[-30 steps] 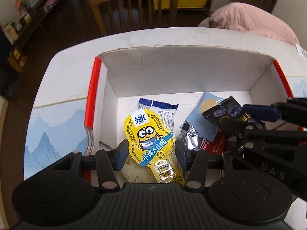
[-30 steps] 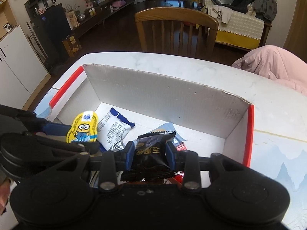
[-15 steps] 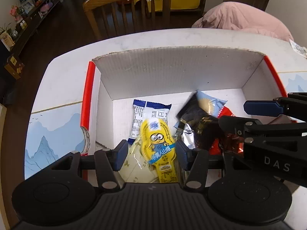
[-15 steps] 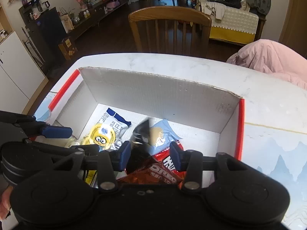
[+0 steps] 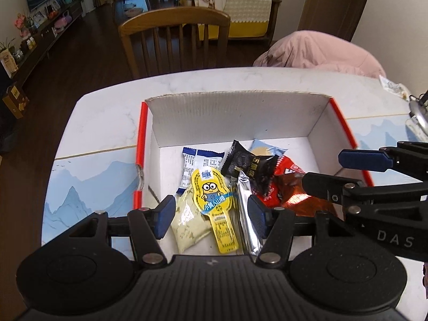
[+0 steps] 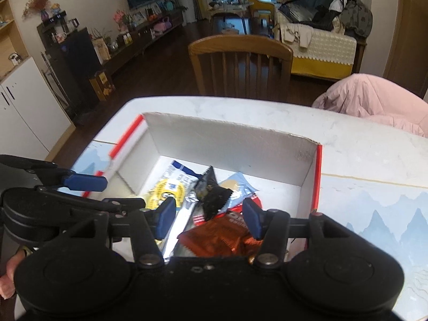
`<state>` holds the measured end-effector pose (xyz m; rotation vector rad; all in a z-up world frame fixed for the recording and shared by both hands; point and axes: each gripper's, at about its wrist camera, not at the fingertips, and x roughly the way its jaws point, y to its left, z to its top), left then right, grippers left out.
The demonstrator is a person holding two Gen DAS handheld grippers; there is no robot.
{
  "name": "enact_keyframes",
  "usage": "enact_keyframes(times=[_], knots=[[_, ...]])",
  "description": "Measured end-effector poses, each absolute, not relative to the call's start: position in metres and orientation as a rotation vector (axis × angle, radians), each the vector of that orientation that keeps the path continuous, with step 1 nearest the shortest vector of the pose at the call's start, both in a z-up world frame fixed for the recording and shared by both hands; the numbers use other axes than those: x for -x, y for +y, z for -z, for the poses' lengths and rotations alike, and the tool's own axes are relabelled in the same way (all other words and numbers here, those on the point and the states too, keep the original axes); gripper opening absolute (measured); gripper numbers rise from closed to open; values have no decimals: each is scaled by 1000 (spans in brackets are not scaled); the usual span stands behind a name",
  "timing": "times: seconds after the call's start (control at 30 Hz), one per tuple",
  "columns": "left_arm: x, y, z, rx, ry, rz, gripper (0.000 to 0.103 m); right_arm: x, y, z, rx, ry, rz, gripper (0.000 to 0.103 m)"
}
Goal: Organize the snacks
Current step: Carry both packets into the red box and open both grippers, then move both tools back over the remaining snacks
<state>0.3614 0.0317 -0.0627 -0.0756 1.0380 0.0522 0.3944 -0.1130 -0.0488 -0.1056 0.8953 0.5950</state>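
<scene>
Several snacks lie in the box | both grippers, left gripper and right gripper, have jaws apart, holding nothing | one packet waits on the desk, maybe left.

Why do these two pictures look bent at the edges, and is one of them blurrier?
Left wrist view: fisheye lens curves the white marble table; the silver foil packet glints. Right wrist view: softer, with the red-edged cardboard box smeared, probably by motion.
</scene>
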Motion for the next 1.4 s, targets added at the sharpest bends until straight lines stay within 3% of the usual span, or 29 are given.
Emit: enact_keyframes(times=[0.2,0.4,1.1,1.4], knots=[[-331,40,42,99,989,-46,59,-361,-114,26,91,836,-619,65],[-299,44,26,113,951,-32,59,-327,-112,12,93,792,-641,69],[-198,50,8,159,823,-26,80,-227,-127,1,58,669,-654,101],[-174,45,26,175,856,-47,83,-203,-139,23,29,683,-606,103]])
